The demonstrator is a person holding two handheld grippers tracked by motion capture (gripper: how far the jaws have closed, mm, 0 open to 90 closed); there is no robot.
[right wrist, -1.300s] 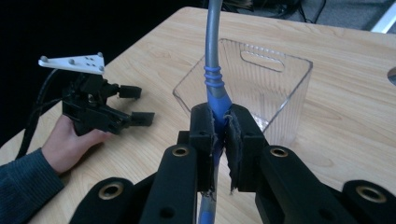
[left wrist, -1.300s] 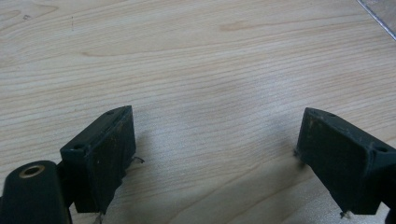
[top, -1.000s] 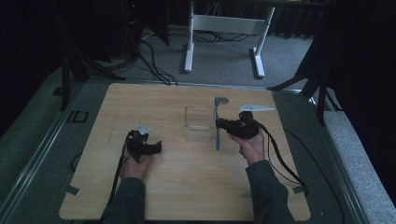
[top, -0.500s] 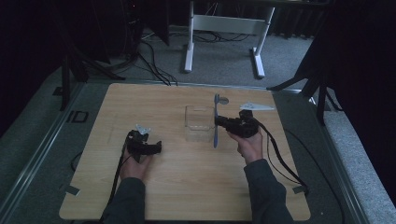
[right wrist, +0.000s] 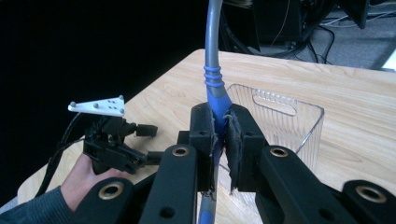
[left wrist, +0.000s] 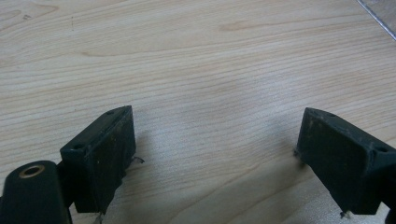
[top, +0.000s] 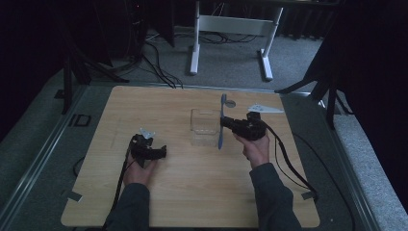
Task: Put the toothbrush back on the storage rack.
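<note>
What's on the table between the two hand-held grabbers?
Mostly bare wood. In the high view, the left gripper rests apart from the right gripper, which clamps a blue-handled utensil; the clear container sits just before it.

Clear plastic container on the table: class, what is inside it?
The clear container looks empty through its walls. The blue-handled utensil in the right gripper crosses beside it; the fingers hide its near corner.

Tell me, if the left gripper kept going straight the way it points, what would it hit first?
Probably the clear box. The left gripper points right across the bare table; whether it would pass just in front is unclear.
</note>
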